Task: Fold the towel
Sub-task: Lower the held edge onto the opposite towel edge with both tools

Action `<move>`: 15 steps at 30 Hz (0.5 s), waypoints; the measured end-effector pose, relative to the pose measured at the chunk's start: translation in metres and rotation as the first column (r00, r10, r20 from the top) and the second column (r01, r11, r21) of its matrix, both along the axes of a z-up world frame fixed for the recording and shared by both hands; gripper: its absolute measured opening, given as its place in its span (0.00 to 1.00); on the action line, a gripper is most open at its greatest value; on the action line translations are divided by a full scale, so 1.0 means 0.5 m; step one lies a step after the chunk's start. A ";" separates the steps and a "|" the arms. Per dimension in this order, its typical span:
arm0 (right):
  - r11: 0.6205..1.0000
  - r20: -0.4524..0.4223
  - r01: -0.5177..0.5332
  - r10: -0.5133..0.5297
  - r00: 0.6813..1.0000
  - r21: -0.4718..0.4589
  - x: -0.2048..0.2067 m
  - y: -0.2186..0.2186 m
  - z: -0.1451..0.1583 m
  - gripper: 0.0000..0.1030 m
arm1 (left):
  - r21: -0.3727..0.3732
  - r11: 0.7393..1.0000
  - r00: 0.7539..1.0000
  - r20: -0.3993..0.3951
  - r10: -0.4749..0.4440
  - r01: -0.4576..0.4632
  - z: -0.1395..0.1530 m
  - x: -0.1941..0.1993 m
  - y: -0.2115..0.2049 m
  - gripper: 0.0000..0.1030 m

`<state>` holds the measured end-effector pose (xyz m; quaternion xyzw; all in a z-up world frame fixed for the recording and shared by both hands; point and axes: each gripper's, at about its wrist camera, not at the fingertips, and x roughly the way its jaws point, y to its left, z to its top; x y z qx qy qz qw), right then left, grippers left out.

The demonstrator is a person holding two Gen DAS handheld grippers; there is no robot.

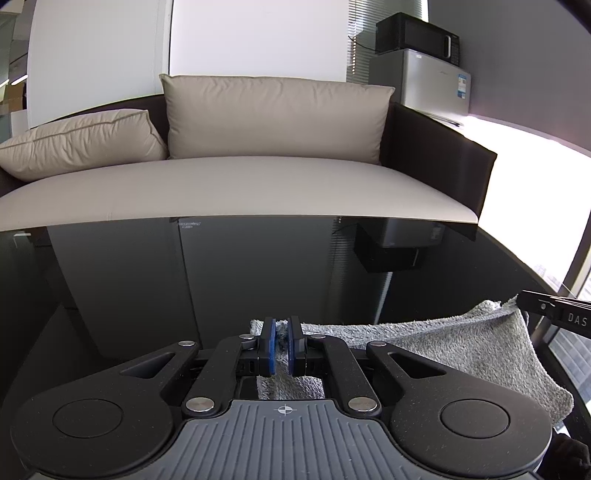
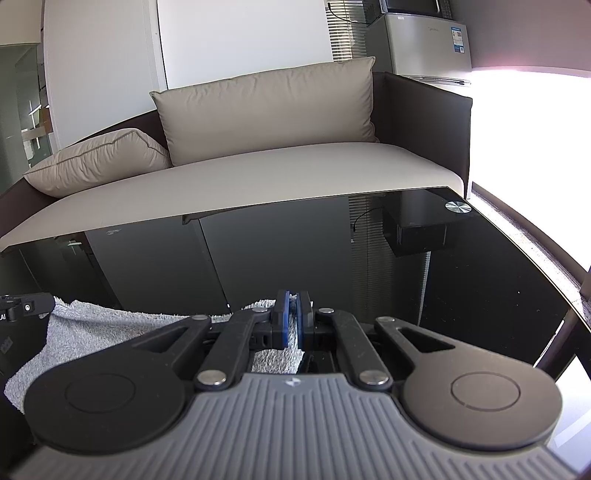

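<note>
Glossy black desk (image 1: 184, 277) mirrors the room. Behind it a dark sofa (image 1: 443, 155) with beige seat and two beige cushions (image 1: 273, 114). White wall panels, silver mini-fridge (image 1: 424, 81) topped by black microwave (image 1: 417, 35), blinds, blown-out window light at right.

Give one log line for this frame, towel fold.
step: fold underway | left gripper: shut on towel | right gripper: shut on towel | towel: held over table

Open bench ahead, sofa beyond

Glossy black bench (image 1: 221, 277) lies bare toward 12 o'clock; the sofa (image 1: 236, 184) blocks its far edge, a metal disc (image 2: 458, 207) sits at 2 o'clock.
</note>
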<state>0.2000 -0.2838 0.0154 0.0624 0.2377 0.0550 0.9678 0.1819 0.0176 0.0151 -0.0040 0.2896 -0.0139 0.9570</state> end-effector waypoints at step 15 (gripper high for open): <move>1.000 -0.026 0.003 -0.003 1.000 0.007 0.021 0.003 -0.006 0.04 | -0.004 1.000 1.000 -0.020 0.010 -0.010 -0.009 0.024 0.004 0.11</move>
